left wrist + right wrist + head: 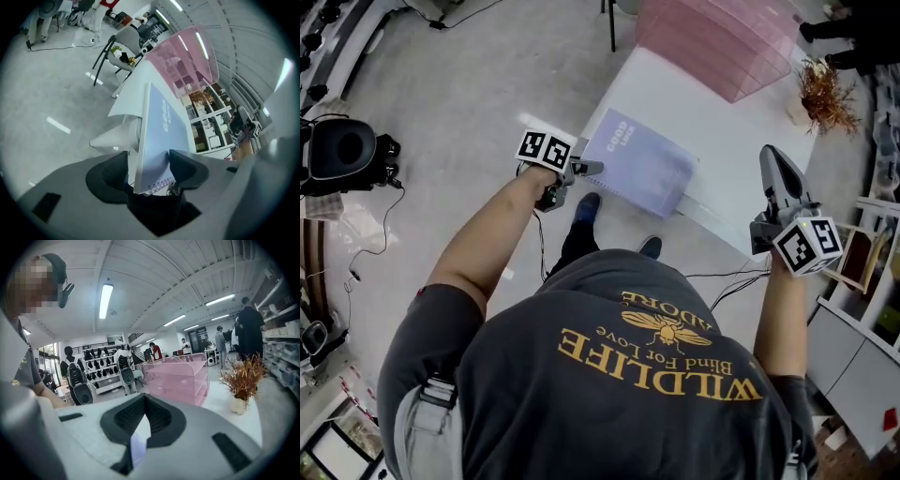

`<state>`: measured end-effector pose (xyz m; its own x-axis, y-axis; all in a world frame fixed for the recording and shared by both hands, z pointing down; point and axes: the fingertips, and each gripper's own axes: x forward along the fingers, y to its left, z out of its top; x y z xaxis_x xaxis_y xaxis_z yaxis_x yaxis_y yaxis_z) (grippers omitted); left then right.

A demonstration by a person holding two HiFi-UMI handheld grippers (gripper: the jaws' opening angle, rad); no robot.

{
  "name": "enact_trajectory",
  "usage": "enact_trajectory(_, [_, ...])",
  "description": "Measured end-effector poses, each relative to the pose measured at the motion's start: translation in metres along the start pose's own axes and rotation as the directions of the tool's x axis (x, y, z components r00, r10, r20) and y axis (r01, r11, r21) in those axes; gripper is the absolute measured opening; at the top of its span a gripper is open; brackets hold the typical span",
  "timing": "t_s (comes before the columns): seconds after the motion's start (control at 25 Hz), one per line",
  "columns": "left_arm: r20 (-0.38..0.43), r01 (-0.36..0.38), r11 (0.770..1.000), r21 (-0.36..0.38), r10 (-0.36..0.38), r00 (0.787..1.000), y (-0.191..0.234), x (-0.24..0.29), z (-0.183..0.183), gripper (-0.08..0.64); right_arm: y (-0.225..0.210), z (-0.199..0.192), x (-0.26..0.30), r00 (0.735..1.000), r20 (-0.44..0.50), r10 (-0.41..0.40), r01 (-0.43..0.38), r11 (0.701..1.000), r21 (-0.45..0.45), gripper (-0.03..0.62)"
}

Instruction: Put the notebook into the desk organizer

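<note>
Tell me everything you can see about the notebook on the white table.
The notebook is thin, with a pale lavender cover bearing white print and a wire spiral along one edge. It lies closed on the white table, by its near corner. Its spiral end sits between the left gripper's open jaws; one pad seems to touch the cover.

**A:** How many of each kind, then?
**B:** One bench [712, 131]. One notebook [639, 167], one pink desk organizer [722, 42], one small vase of dried plant [823, 94].
**A:** And tools?
**B:** Two: a left tool [584, 169] and a right tool [773, 159], with one marker cube [546, 148] on each, so two cubes.
**A:** Anything else to count?
**B:** One chair [121, 44], two dark shoes [589, 206].
**A:** People farther off?
**B:** At least four people [219, 339] standing; past that I can't count them
</note>
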<state>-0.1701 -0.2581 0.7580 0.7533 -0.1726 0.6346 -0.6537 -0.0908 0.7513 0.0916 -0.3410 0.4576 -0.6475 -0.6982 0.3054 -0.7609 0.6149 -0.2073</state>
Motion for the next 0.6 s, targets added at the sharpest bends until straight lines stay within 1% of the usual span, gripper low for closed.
enact_trajectory(0.08, [-0.026, 0.010, 1.000, -0.025, -0.010, 1.000, -0.003, 0.003, -0.003, 0.244, -0.001, 0.000, -0.001, 1.000, -0.003, -0.005, 0.005, 1.000, 0.004, 0.000])
enact_trajectory(0.12, [-0.033, 0.013, 0.999, -0.035, -0.014, 0.999, -0.005, 0.002, -0.003, 0.205, -0.002, 0.000, -0.002, 1.000, -0.002, -0.008, 0.008, 1.000, 0.008, 0.000])
enact_trajectory(0.2, [-0.047, 0.003, 0.999, -0.048, -0.005, 0.999, -0.009, 0.000, -0.005, 0.186, -0.005, 0.000, -0.005, 1.000, 0.000, -0.014, 0.014, 1.000, 0.019, 0.000])
enact_trajectory(0.28, [-0.057, -0.007, 0.998, -0.058, 0.003, 0.998, -0.014, -0.005, -0.007, 0.125, -0.007, 0.000, -0.007, 1.000, 0.002, -0.018, 0.018, 0.999, 0.033, 0.000])
enact_trajectory(0.36, [-0.056, -0.007, 0.998, -0.064, 0.003, 0.998, -0.022, -0.010, -0.008, 0.088, -0.009, 0.000, -0.008, 1.000, 0.006, -0.019, 0.019, 0.999, 0.044, 0.000])
enact_trajectory(0.44, [-0.037, 0.014, 0.997, -0.070, -0.017, 0.999, -0.035, -0.017, -0.007, 0.061, -0.011, 0.001, -0.011, 1.000, 0.013, -0.021, 0.021, 0.999, 0.050, 0.000])
enact_trajectory(0.52, [-0.004, 0.059, 0.995, -0.074, -0.060, 0.998, -0.052, -0.026, -0.004, 0.037, -0.011, 0.003, -0.013, 0.999, 0.024, -0.022, 0.021, 0.998, 0.055, 0.000])
enact_trajectory(0.6, [0.029, 0.104, 0.993, -0.058, -0.103, 0.994, -0.073, -0.036, 0.001, 0.032, -0.011, 0.007, -0.015, 0.999, 0.037, -0.021, 0.019, 0.998, 0.058, 0.000])
